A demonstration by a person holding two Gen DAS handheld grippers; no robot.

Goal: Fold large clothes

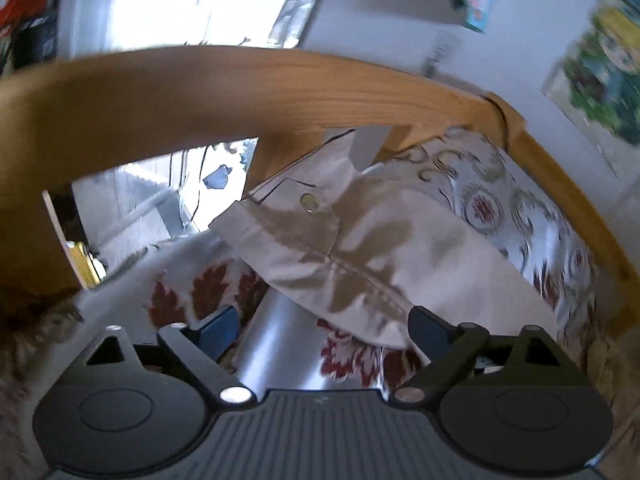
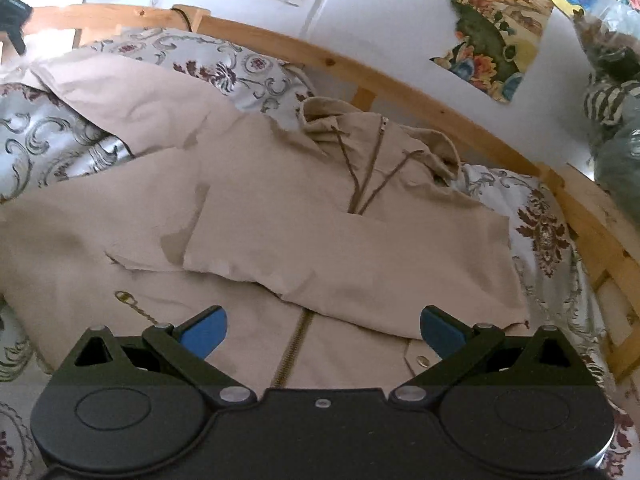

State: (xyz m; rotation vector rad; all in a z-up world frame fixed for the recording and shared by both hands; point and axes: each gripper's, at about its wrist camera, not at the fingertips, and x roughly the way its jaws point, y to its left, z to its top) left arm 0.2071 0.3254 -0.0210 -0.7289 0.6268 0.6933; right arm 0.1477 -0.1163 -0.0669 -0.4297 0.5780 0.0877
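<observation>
A beige zip-front jacket (image 2: 256, 216) is lying spread across the patterned bedspread (image 2: 52, 136) of a wooden-framed bed (image 2: 400, 84), one sleeve (image 2: 360, 256) lying folded across its chest. The right hand-held gripper (image 2: 322, 330) is hovering above the zipper (image 2: 294, 344), jaws standing wide and released, nothing between them. The left hand-held gripper (image 1: 322, 326) is likewise standing released and empty, facing a snap-buttoned jacket end (image 1: 360, 248) beside the bed's rail (image 1: 240, 76).

A wooden-framed bed (image 2: 404, 92) with floral bedding (image 2: 248, 68) bears a beige jacket (image 2: 280, 216).
</observation>
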